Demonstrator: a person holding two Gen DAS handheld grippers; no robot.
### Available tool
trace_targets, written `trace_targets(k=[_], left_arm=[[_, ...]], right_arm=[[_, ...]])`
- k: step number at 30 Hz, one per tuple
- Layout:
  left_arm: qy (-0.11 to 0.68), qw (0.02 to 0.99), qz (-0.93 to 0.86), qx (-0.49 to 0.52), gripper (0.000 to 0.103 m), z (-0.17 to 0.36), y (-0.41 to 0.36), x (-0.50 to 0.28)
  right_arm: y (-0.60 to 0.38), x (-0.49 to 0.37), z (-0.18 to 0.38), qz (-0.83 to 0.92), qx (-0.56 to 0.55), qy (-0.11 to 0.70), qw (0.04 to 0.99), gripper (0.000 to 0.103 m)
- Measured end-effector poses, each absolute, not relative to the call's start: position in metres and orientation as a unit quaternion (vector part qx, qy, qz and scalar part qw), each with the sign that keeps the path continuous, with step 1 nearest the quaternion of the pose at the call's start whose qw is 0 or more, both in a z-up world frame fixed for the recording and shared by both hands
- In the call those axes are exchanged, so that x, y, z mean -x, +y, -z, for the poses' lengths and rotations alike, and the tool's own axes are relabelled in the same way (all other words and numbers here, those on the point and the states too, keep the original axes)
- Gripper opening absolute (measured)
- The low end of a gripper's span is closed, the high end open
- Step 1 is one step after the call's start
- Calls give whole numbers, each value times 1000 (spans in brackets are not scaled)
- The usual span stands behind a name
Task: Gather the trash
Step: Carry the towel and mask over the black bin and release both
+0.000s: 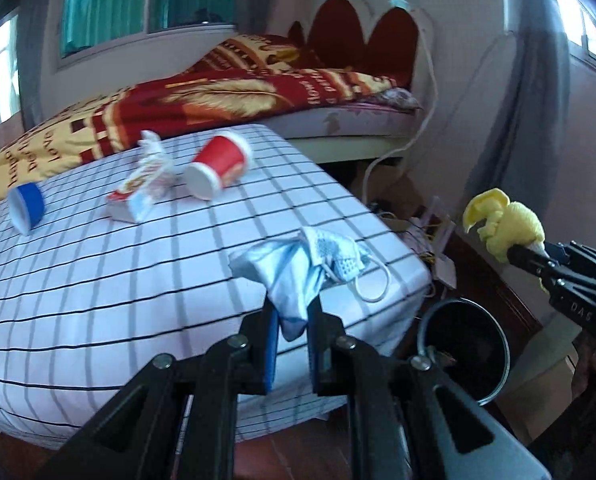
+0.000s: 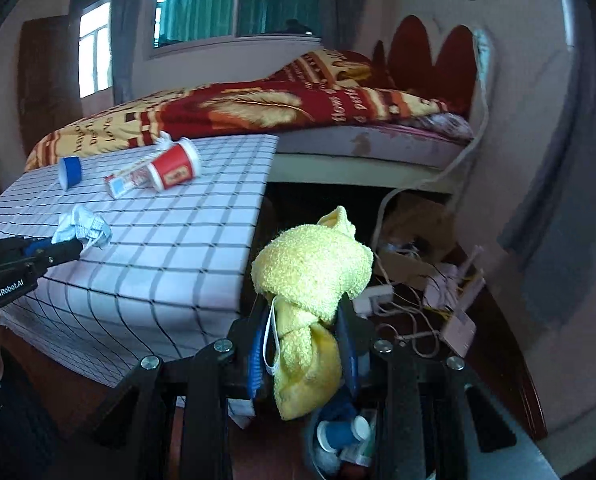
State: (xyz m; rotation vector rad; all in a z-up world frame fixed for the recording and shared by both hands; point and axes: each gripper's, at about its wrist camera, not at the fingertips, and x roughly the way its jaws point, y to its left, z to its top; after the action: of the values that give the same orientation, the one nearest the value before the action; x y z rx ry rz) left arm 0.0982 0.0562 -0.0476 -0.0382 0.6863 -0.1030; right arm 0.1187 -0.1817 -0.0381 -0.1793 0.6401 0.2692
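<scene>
My left gripper (image 1: 292, 320) clamps face mask (image 1: 298, 268); right gripper (image 2: 302, 344) clamps yellow cloth (image 2: 310, 276) over bin (image 2: 318, 440) (blue cup (image 2: 340, 434), wrappers inside).

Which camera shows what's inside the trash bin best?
Right wrist: the round black trash bin sits directly below, with blue-and-white cups visible inside. Left wrist shows only its rim and dark interior.
</scene>
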Motion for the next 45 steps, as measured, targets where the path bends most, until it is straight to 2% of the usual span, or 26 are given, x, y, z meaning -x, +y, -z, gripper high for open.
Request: trace_targets(k=[12,32,45], left_arm=[[341,932,125,-3,13,47,-24,-105],[387,893,226,-40,13,90,-136,-116],[463,844,264,-53,14,159,-176,-142]], right_arm=[[-249,-100,49,-83,51,327,940,33],[-323,-75,100,-27,33,391,919,34],[-343,-98,169,-59,17,477,877,34]])
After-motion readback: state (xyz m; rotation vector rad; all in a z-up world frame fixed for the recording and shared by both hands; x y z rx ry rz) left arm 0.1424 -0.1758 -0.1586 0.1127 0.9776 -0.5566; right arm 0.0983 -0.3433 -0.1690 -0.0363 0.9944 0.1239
